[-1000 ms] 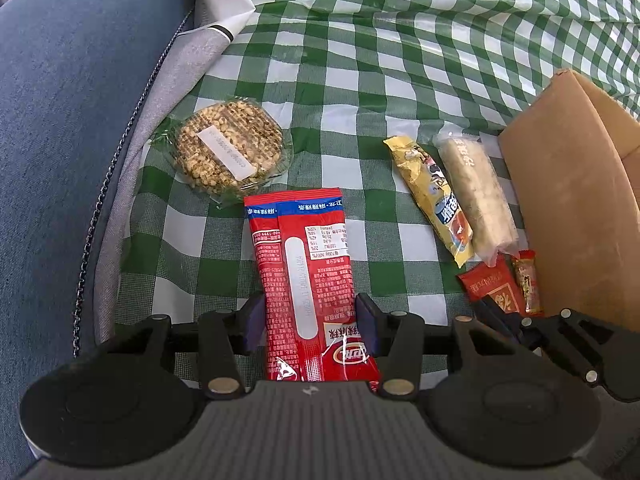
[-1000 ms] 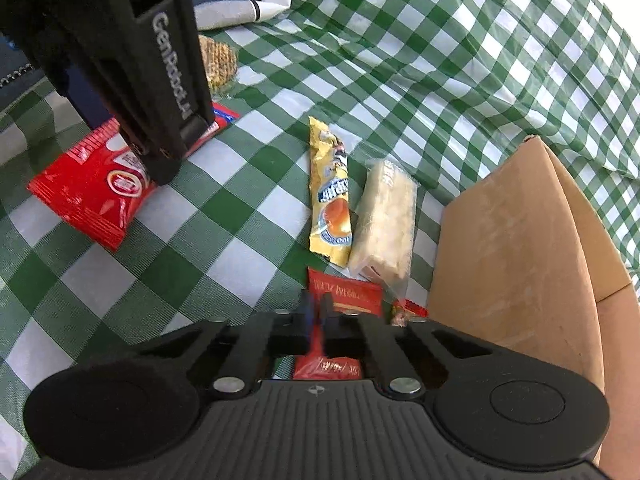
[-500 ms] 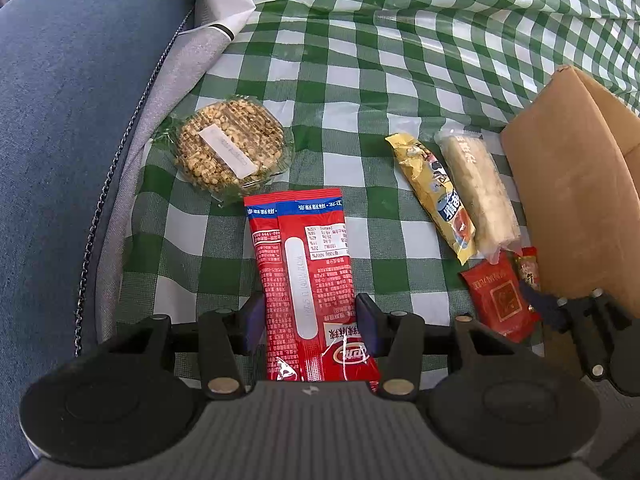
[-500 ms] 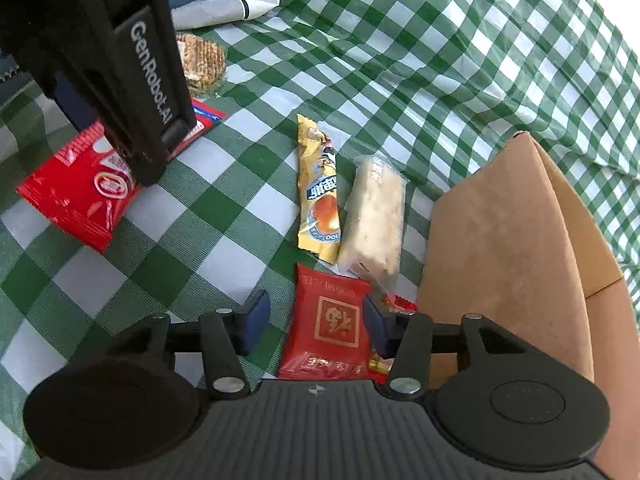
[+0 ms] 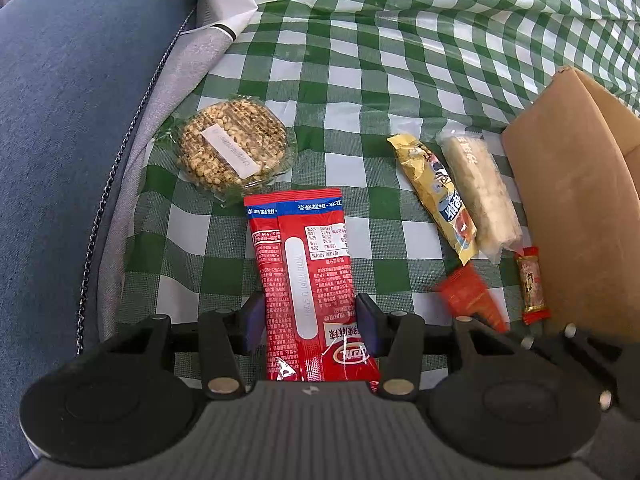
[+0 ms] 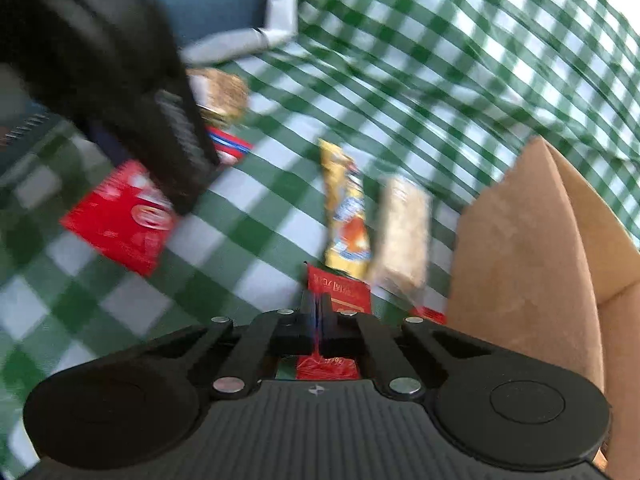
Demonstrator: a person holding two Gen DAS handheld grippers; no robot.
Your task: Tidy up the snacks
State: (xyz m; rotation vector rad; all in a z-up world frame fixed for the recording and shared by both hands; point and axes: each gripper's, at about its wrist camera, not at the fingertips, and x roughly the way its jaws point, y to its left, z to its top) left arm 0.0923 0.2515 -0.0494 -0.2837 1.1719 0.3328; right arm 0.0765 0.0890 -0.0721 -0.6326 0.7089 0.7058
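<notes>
1. While nothing can be seen inside the cardboard box (image 5: 576, 200), whose interior is hidden in both views, every snack in sight lies outside it on the green checked cloth (image 5: 400, 60), so the sorting looks to be at an early stage.

2. The right gripper (image 6: 317, 320) has just snapped its jaws together, and they are now clamped on the small red packet (image 6: 340, 286). That packet sits at about 6 o'clock in the right wrist view, just beside the box wall. It is blurred in the left wrist view, so whether it has left the cloth I cannot tell.

3. The left gripper (image 5: 310, 322) has its jaws partly apart on either side of the long red packet (image 5: 308, 272), at 6 o'clock in its own view. The pads lie against the wrapper's edges, which reads as a grip, and the packet lies flat on the cloth.

4. Left to handle, by my reading:
   - the round peanut cake (image 5: 232, 152) at 10 o'clock, near the blue cushion (image 5: 80, 120);
   - the yellow bar (image 5: 436, 196) and the pale bar (image 5: 480, 192) at 3 o'clock, touching side by side;
   - the tiny red candy (image 5: 530, 284) at 4 o'clock, just beside the box.

5. Two packets are in hand and four items wait, so most of the job remains.
</notes>
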